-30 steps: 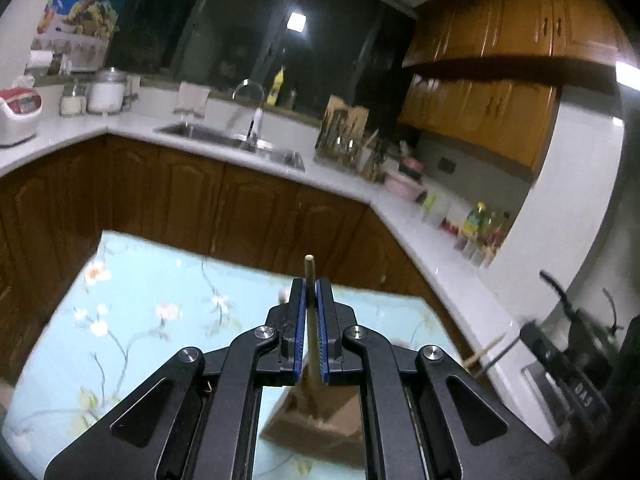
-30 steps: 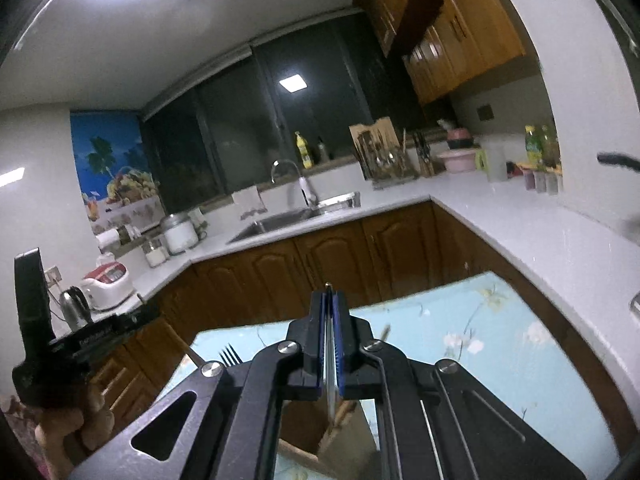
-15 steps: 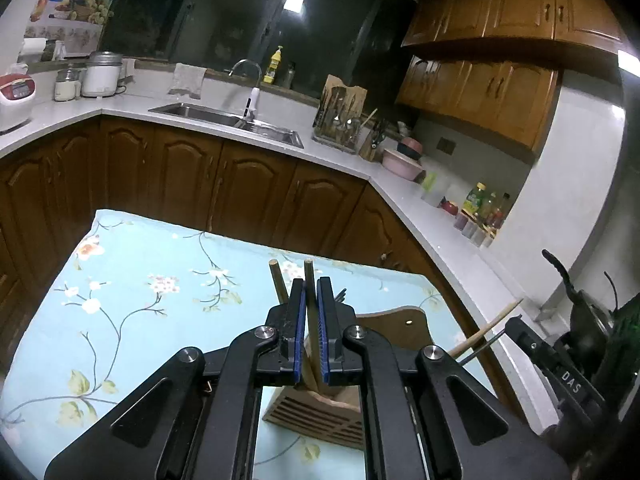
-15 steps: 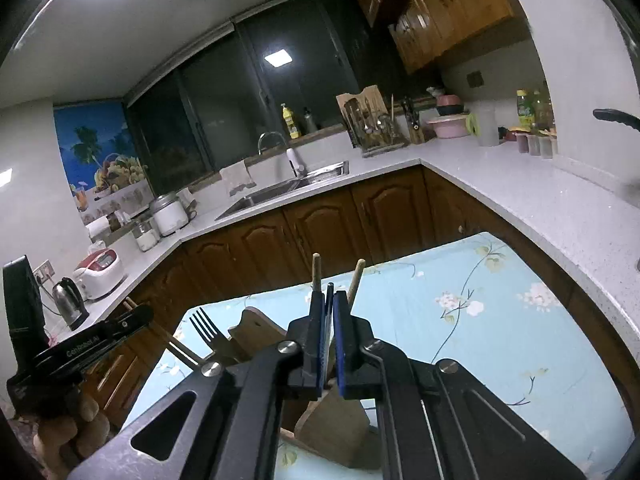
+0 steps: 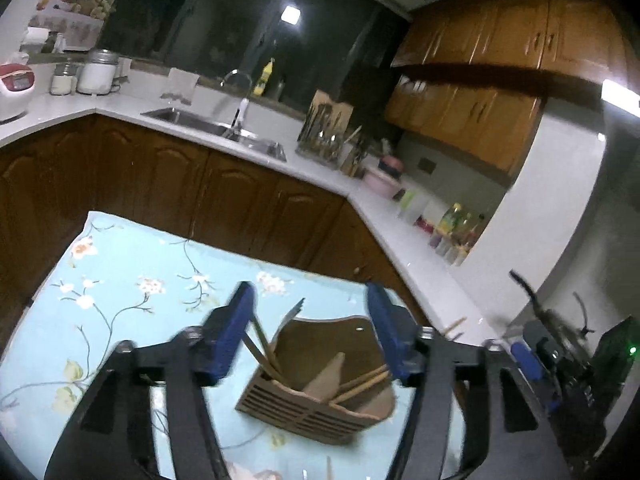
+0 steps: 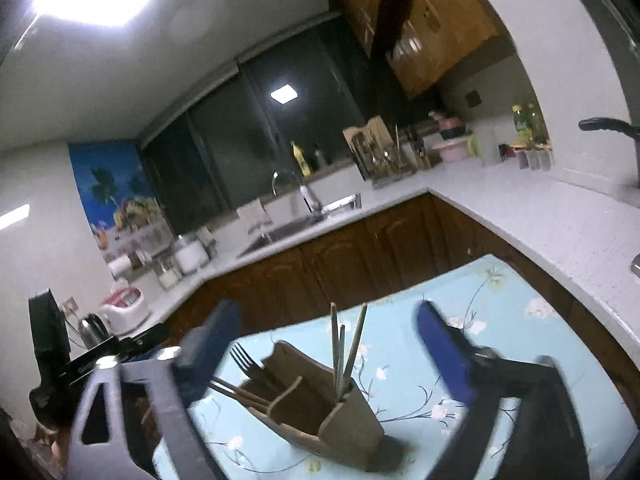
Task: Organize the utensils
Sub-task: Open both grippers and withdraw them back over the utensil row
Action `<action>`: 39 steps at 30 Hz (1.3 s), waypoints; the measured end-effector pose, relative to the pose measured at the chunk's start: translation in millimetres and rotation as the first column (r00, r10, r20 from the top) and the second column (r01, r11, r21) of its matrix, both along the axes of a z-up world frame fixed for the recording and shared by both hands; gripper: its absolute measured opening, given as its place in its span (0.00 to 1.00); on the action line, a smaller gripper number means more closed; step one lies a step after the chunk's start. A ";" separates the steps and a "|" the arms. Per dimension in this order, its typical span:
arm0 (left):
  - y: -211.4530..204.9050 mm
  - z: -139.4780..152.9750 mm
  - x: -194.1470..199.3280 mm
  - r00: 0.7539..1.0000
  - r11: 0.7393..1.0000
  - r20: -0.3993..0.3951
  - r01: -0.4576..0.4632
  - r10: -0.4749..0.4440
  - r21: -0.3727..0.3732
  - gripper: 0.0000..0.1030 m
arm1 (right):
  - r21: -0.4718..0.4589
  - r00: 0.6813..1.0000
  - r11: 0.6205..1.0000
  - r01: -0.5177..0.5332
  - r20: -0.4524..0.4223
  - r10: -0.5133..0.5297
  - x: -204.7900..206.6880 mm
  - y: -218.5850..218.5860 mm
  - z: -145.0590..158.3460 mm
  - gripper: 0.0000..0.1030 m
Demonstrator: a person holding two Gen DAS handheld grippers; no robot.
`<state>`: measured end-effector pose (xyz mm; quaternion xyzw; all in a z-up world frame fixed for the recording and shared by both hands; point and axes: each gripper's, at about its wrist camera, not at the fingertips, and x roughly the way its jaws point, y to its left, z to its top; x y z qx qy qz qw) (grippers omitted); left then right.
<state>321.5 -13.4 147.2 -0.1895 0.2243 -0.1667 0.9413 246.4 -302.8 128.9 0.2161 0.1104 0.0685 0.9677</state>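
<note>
Left hand-held gripper (image 5: 312, 320) spread wide, holding nothing. Right hand-held gripper (image 6: 328, 344) spread wide too. Wooden utensil holder (image 5: 320, 396) sits below, between fingers, with chopsticks (image 6: 344, 348) and fork (image 6: 246, 360) inside, on flowery tabletop (image 5: 132, 280).

1. One wooden utensil holder (image 6: 340, 420) stands on one floral cloth (image 6: 500, 320).
2. One fork (image 6: 246, 360) leans in the holder.
3. Three thin sticks, seemingly chopsticks (image 6: 344, 344), stand upright at its end in the right wrist view.
4. Two claws: left claw (image 5: 312, 328), right claw (image 6: 324, 344).
</note>
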 end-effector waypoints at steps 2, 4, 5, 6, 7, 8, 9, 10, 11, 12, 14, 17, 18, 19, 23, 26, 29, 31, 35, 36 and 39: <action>5.3 5.9 -17.5 1.000 1.000 0.025 -0.014 0.015 -0.020 0.80 | 0.007 1.000 1.000 -0.006 0.013 0.006 -11.1 -3.0 1.3 1.00; 10.4 9.1 -33.6 0.999 0.999 0.041 -0.028 0.029 -0.027 0.85 | -0.001 1.000 1.000 -0.014 0.008 0.014 -19.5 -2.6 1.3 1.00; 13.1 9.6 -41.0 0.998 0.999 0.041 -0.038 0.039 -0.025 0.90 | -0.005 1.000 1.000 -0.021 0.004 0.021 -25.3 -2.5 0.0 1.00; 15.6 9.7 -45.6 0.998 0.999 0.041 -0.045 0.046 -0.025 0.93 | -0.006 1.000 1.000 -0.024 0.000 0.024 -29.4 -2.8 -0.9 1.00; 19.9 8.7 -55.6 0.998 0.998 0.045 -0.053 0.054 -0.026 0.93 | -0.006 1.000 1.000 -0.028 -0.005 0.028 -34.2 -2.7 -2.7 1.00; 23.4 7.1 -63.4 0.997 0.998 0.044 -0.058 0.059 -0.026 0.94 | -0.006 0.999 1.000 -0.031 -0.009 0.031 -38.6 -2.7 -4.6 1.00; 26.1 5.3 -67.9 0.997 0.998 0.040 -0.062 0.063 -0.024 0.96 | -0.008 0.999 0.999 -0.035 -0.015 0.035 -44.4 -2.3 -7.3 1.00; 30.4 1.1 -76.6 0.997 0.997 0.030 -0.071 0.072 -0.020 0.96 | -0.013 0.999 0.999 -0.038 -0.021 0.038 -50.9 -2.0 -10.4 1.00; 34.3 -3.9 -83.1 0.997 0.997 0.021 -0.076 0.076 -0.019 0.96 | -0.020 0.999 0.999 -0.038 -0.031 0.037 -57.3 -1.5 -14.3 1.00; 37.7 -9.0 -89.9 0.997 0.997 0.010 -0.079 0.079 -0.020 0.96 | -0.023 0.999 0.999 -0.037 -0.038 0.036 -62.9 -0.4 -17.7 1.00; 43.8 -22.0 -100.2 0.995 0.996 -0.029 -0.093 0.092 -0.018 0.97 | -0.026 0.998 0.999 -0.038 -0.056 0.036 -75.2 0.1 -27.5 1.00; 51.3 -44.8 -112.6 0.992 0.995 -0.088 -0.096 0.094 -0.019 0.97 | -0.030 0.995 0.999 -0.036 -0.092 0.033 -91.7 1.1 -43.4 1.00; 53.8 -52.5 -116.6 0.990 0.995 -0.106 -0.099 0.096 -0.016 0.97 | -0.034 0.994 0.999 -0.035 -0.107 0.031 -96.5 0.9 -49.2 1.00; 56.0 -59.9 -120.4 0.988 0.995 -0.123 -0.099 0.096 -0.015 0.97 | -0.040 0.992 0.999 -0.037 -0.123 0.032 -100.5 1.4 -54.4 1.00; 59.8 -87.8 -138.5 0.979 0.996 -0.181 -0.094 0.092 -0.005 0.97 | -0.058 0.985 0.998 -0.036 -0.172 0.026 -117.0 1.2 -75.1 1.00; 57.4 -106.9 -151.3 0.972 0.996 -0.220 -0.083 0.085 0.018 0.97 | -0.070 0.981 0.997 -0.031 -0.195 0.017 -126.7 1.8 -88.7 1.00; 56.3 -122.1 -158.0 0.962 0.996 -0.258 -0.079 0.086 0.036 0.97 | -0.085 0.971 0.996 -0.039 -0.238 0.018 -131.9 3.8 -104.1 1.00; 56.6 -128.5 -159.6 0.958 0.996 -0.275 -0.077 0.084 0.036 0.97 | -0.083 0.965 0.995 -0.047 -0.260 0.024 -134.9 3.7 -111.6 1.00; 55.9 -138.1 -162.9 0.949 0.996 -0.301 -0.081 0.091 0.046 0.97 | -0.079 0.958 0.995 -0.056 -0.286 0.031 -140.1 6.6 -123.4 1.00; 55.2 -139.6 -163.2 0.949 0.996 -0.303 -0.080 0.091 0.049 0.97 | -0.081 0.957 0.995 -0.057 -0.287 0.031 -140.8 7.8 -124.4 1.00; 53.1 -140.7 -163.0 0.948 0.995 -0.305 -0.077 0.091 0.060 0.97 | -0.097 0.954 0.992 -0.076 -0.295 0.045 -138.8 16.6 -125.2 1.00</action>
